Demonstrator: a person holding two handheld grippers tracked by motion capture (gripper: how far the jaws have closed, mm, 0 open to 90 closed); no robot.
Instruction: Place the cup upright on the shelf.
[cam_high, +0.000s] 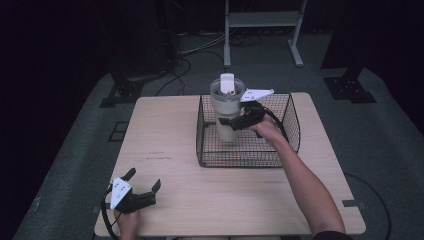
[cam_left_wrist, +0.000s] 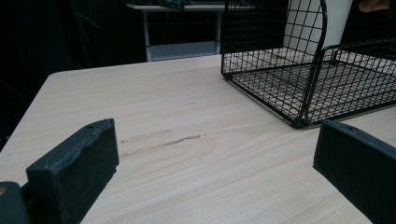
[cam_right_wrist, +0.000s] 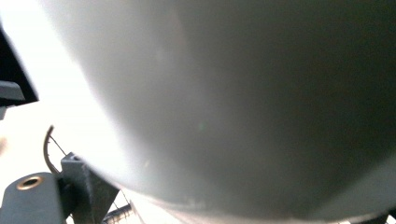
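The right gripper (cam_high: 231, 121) has its jaws closed around the body of the tumbler (cam_high: 226, 107), which stands upright inside the wire basket (cam_high: 290, 127), near its rear left corner. Grasp is complete; lift or release likely remains. The left gripper (cam_high: 145, 181) rests spread wide and empty, well forward-left of the basket.

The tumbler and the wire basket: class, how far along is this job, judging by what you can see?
Done: the right tongs are shut on the tumbler, which stands upright inside the wire basket. In hand: that grip; whether its base touches the basket floor is unclear. Left: letting go or lifting it clear. The left tongs rest open on the table.
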